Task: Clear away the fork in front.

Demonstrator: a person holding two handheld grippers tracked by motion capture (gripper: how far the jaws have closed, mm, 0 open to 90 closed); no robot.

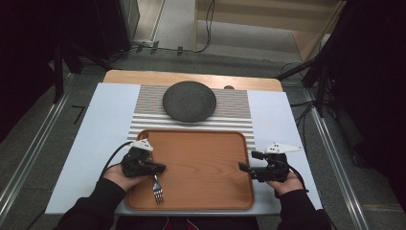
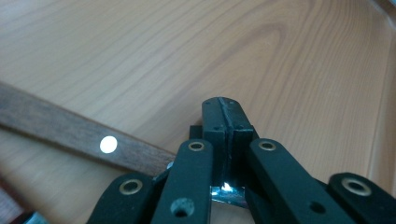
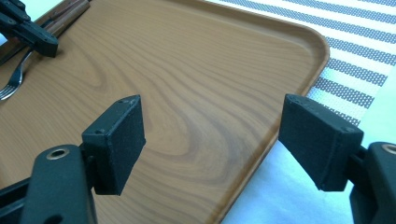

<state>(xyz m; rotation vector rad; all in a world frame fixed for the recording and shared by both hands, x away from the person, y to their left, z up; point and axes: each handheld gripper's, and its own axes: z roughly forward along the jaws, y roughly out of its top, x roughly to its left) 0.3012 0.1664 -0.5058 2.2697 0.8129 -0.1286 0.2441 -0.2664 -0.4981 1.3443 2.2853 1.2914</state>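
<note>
the fingers [image 2: 223, 122] of the left gripper [image 1: 160, 167] are pressed together, and they pinch the shiny handle of the fork [image 1: 157, 188]. a bit of bright metal shows low between them in the left gripper view. the fork lies on the near left part of the wooden tray [image 1: 210, 163], with its prongs pointing toward the person. the left hand [image 1: 125, 173] holds that gripper at the tray's left rim. the fingers [image 3: 116, 140] of the right gripper [image 1: 245, 167] stand wide apart with nothing between them. they point over the tray's right rim. the tray rests on a striped mat [image 1: 237, 115]. farther off, a dark round plate [image 1: 189, 101] sits on the mat, behind the tray. the mat lies on a white table [image 1: 95, 134].
</note>
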